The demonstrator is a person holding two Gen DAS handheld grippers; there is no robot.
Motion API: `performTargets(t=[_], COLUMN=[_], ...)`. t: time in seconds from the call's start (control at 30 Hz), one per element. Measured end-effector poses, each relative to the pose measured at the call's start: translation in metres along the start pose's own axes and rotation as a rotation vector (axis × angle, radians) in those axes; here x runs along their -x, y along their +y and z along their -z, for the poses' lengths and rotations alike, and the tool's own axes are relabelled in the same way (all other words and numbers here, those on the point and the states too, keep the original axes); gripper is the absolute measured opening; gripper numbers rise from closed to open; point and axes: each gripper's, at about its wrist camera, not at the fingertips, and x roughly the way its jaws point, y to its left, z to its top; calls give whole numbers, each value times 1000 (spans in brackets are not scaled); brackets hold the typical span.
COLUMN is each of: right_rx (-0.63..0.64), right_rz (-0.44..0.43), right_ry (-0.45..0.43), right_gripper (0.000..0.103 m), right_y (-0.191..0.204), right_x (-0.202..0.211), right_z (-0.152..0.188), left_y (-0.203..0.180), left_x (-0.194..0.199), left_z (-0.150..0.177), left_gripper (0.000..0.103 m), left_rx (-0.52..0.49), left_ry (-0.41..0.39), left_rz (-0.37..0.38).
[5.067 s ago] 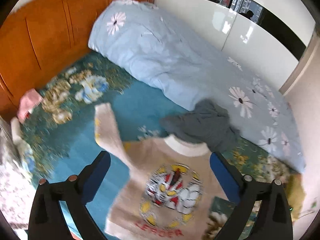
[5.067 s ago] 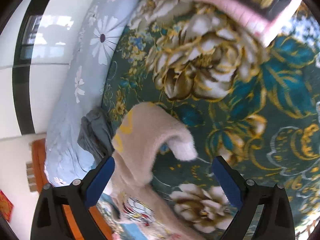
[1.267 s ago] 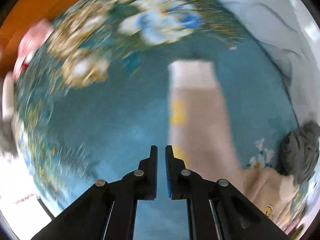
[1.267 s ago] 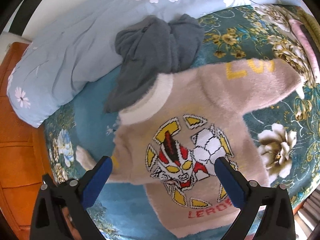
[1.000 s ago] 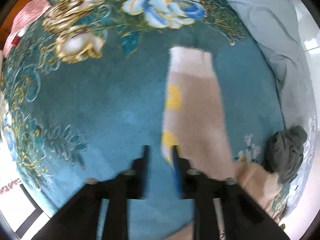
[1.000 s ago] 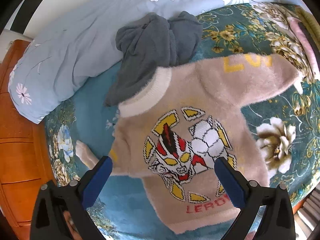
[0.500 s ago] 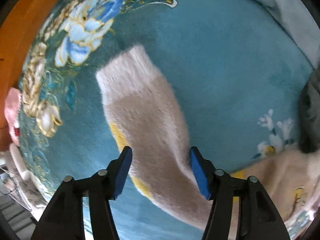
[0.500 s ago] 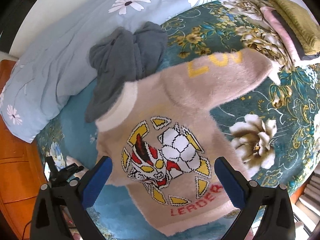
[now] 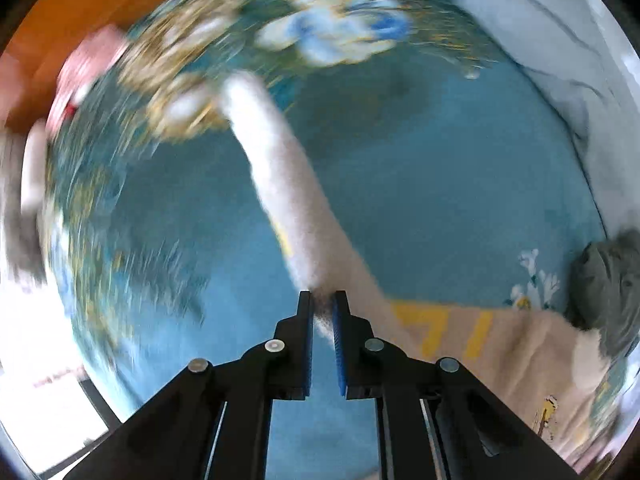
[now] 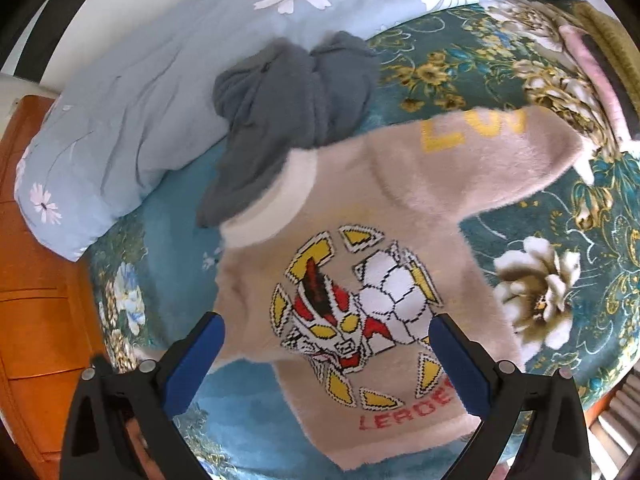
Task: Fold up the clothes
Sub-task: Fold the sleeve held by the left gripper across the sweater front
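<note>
The sweater (image 10: 372, 264) lay chest-up on the blanket (image 10: 540, 220), collar toward the grey garment (image 10: 288, 108), hem toward the right gripper (image 10: 326, 344), whose jaws hovered wide apart and empty. Only the left view showed the left gripper (image 9: 322, 312) pinching the sleeve (image 9: 280, 184), which stretched away toward the headboard (image 9: 80, 12)

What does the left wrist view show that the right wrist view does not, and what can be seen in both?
Only the left wrist view shows the left tool closed on the fuzzy beige sweater's long sleeve, and a blurred pink item by the orange wooden headboard. Only the right wrist view shows the open right tool, the sweater's robot picture and the light blue daisy-print duvet. Both show the beige sweater, the crumpled grey garment beside its collar, and the teal floral bedcover.
</note>
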Motion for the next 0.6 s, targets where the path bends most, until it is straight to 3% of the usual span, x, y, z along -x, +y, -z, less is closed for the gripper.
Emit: performTargets(t=[0.17,0.2,0.27,0.33,0.4,0.43,0.5,0.53,0.6], right_rx=[12,15,13,1,-11,-15,-23,-28,-48], right_rz=[-11,-10,-5,-2,1,4,10,13,13], right_ry=[6,6,4,1,-2,-3,-4,-4,-6], right_gripper=[103,103,103,103,103,103,103,103,103], right_y=[-3,-4,-9,-15,-21,-24,-29,-31,-35], right_x=[3,5,8,11,14,16,18,18,19], right_z=[8,9,10,12,13,14,15,16,17], left_y=[51,60,78,96,104,108,105,103,92], left_x=[-30,-36,-47,-58,-64,-67,-63,-61,-47], left_z=[32,33,35,38,34,32,26,24,13], left_gripper=[14,15,28,30,30,29,17,1,1], left_rx=[163,209,300,391,419,434,406,391,313], left_ry=[148,161,188,214,227,237,221,212,151], left_rz=[96,128,193,257,284,299,279,268,252])
